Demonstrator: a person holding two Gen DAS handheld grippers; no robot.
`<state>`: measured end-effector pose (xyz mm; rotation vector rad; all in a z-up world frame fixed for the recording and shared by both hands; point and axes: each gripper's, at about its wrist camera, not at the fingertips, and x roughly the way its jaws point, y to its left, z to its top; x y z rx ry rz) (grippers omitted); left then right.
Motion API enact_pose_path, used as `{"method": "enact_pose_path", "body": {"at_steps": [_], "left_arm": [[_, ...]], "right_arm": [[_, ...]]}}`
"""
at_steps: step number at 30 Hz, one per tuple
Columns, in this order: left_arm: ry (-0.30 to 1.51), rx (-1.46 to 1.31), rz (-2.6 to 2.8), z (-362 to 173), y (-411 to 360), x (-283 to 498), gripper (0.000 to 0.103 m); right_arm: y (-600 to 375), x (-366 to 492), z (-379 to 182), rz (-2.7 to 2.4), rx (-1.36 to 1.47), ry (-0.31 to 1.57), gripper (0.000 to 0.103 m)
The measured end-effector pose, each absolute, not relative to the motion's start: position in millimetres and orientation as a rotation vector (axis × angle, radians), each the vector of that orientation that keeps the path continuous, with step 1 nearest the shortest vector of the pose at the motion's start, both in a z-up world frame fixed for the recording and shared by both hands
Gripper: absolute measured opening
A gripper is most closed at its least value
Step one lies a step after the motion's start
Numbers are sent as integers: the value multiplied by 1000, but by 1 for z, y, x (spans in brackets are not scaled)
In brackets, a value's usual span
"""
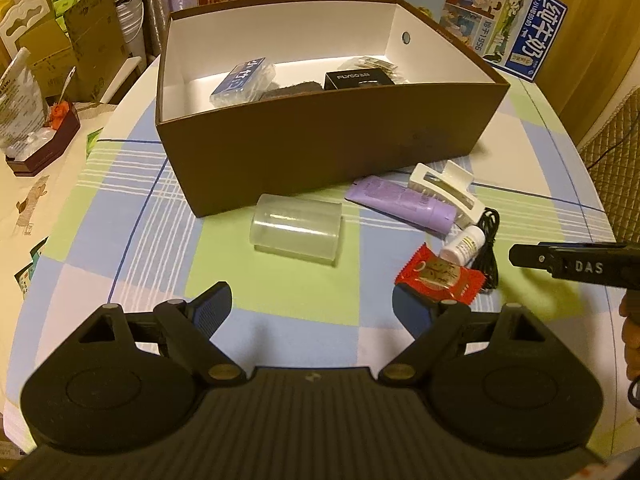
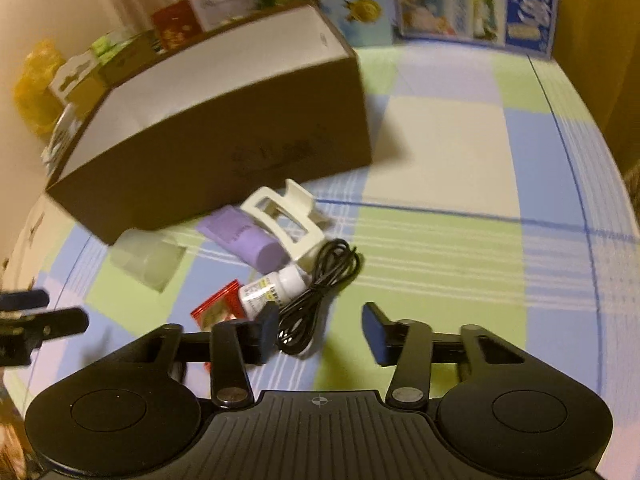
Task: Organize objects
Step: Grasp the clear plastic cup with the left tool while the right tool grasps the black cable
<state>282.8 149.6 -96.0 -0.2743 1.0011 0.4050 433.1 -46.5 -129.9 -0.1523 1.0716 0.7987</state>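
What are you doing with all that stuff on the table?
A person is tidying small things into the brown box, using a claw in each hand. Both claws are open and empty right now. The right claw hovers over the black cable, beside the little white bottle and red packet. The left claw waits lower down, facing the clear cup. The purple tube and white hair clip are still outside the box.

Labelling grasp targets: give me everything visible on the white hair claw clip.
The white hair claw clip is glossy, plastic-looking, with rectangular cut-outs in its body and a flared lever end. It lies on the checked tablecloth just in front of the brown box, resting across the purple tube. The black cable and small white bottle lie close by. Neither hand-held gripper touches it.
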Motion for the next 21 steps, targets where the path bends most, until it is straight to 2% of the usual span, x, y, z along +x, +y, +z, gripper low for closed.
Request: {"method": "enact_pose_path", "body": {"at_steps": [8,16,21], "left_arm": [[1000,-252,401,-107,157,297,85],[1004,-243,397,-118,165,311,85],[1009,-238,394,-125,169,318,85]], "right_arm": [[-38,457,-150,721,-68,1099,29],[-18,466,-161,718,-71,1118,26],[-8,458,-166,750,-177,1071,23]]}}
